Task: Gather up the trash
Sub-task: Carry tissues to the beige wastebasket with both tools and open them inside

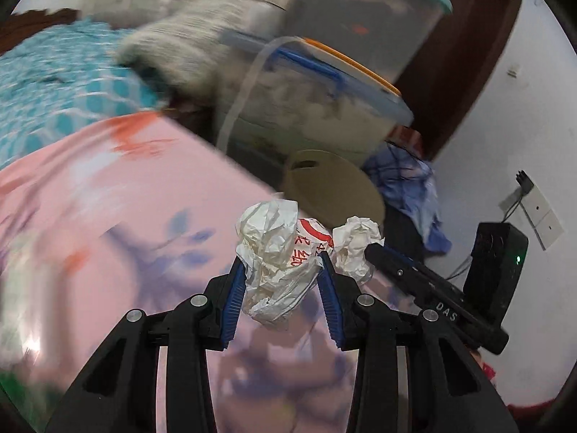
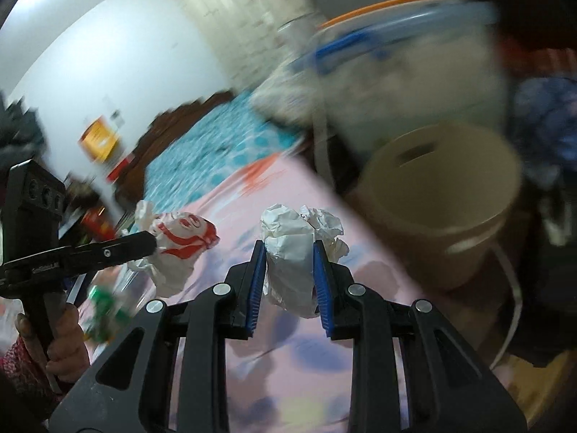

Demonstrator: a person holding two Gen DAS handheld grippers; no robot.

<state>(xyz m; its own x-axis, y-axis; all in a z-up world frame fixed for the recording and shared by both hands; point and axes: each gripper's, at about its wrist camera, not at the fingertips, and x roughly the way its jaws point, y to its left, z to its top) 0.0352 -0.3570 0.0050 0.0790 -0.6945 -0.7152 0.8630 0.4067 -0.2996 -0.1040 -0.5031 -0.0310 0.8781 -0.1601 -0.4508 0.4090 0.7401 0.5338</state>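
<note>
Just short of the tan bin [image 2: 443, 195] beside the pink bedspread [image 1: 108, 216], the left gripper [image 1: 281, 270] has its jaws clamped on a crumpled red-printed wrapper [image 1: 277, 252], and the right gripper [image 2: 288, 256] squeezes a white paper wad [image 2: 292, 252] alongside it.

A crumpled white wrapper with red print [image 1: 281, 252] is hanging pinched between blue pads above the pink bedspread. A plain white crumpled paper wad [image 2: 292, 252] is being held likewise, just short of the tan bin [image 2: 443, 195] standing upright beside the bed.
</note>
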